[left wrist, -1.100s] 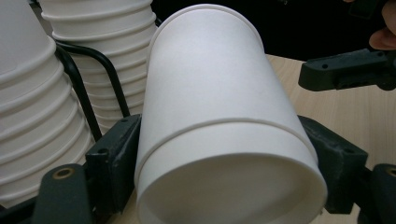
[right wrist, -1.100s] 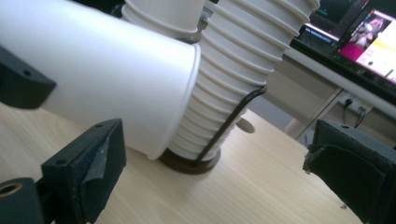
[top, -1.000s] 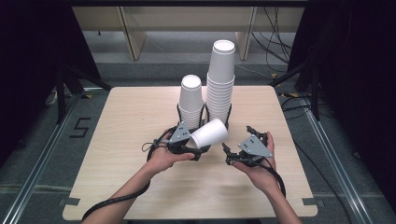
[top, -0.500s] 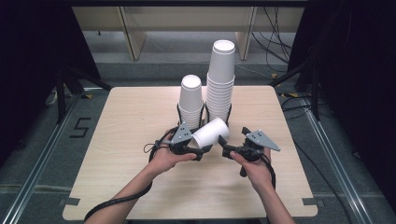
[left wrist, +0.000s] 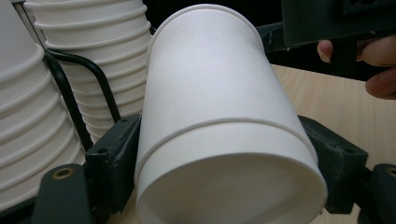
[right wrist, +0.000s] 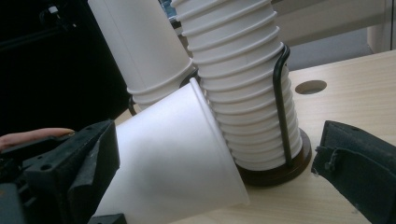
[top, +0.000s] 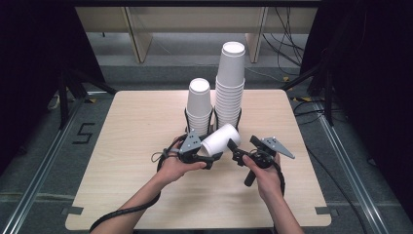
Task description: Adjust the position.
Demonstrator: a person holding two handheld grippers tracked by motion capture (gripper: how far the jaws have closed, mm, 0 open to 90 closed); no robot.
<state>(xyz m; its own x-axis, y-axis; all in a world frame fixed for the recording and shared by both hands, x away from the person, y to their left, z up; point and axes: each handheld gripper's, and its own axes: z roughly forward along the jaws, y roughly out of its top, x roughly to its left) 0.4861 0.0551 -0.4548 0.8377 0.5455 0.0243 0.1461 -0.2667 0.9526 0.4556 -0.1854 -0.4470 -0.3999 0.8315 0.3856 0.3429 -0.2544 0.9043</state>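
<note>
A person stands at a pale wooden desk [top: 122, 161], seen from above, with a black two-fingered gripper in each hand. The left gripper [top: 210, 158] holds a single white paper cup [top: 220, 140] on its side, fingers pressed against opposite walls near the base, so the cup juts up and away toward the right hand with its rolled rim leading. It hangs just above the desk, in front of the two cup stacks. Held this way, the cup's open end is presented to the other hand — likely so a nested cup can be pulled apart or passed across.

The right gripper [top: 236, 146] sits just beside the cup's rim end, its fingers spread wide and gripping nothing. In the right gripper view the cup [right wrist: 173, 154] lies between the two dark fingers without the right-hand one touching it.

Behind stand two stacks of identical cups, upside down, each in a round dark base with thin black wire uprights that keep the column straight. The shorter stack [top: 199, 105] is on the left, the taller stack [top: 230, 83] on the right.

The cups are smooth, matte white paper, tapered, with a raised seam ring near the base — clear in the left gripper view [left wrist: 219, 126]. The stacked rims form even ridges. The desk has a fine light grain and rounded corners.
</note>
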